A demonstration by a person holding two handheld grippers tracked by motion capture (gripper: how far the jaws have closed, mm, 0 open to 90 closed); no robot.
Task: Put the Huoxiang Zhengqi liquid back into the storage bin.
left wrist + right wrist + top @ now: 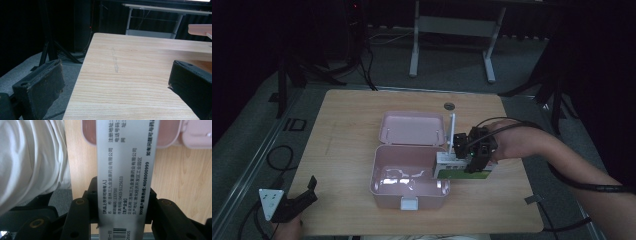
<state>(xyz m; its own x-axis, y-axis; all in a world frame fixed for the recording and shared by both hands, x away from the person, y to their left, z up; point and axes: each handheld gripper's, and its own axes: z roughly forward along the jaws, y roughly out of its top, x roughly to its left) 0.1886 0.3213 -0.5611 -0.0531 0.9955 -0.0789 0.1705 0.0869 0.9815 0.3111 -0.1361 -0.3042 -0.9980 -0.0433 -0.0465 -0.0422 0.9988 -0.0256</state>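
I have the right gripper [472, 152] at the right edge of the pink case [409, 195], its jaws pinching a white and green carton [451, 167]. In the right gripper view the carton [125, 170] runs up between the two jaws, its printed face with black text and a barcode turned toward the camera, and its far end reaches over the case [170, 135]. From the high view the carton sits partly over the case's right rim, above the tray. The case stands open in the middle of the table [347, 130], its lid [412, 127] laid back flat behind it. My left gripper [297, 200] hovers at the near left corner of the table, well apart from the case. In the left gripper view its jaws are spread wide with nothing between them but bare table [130, 75].
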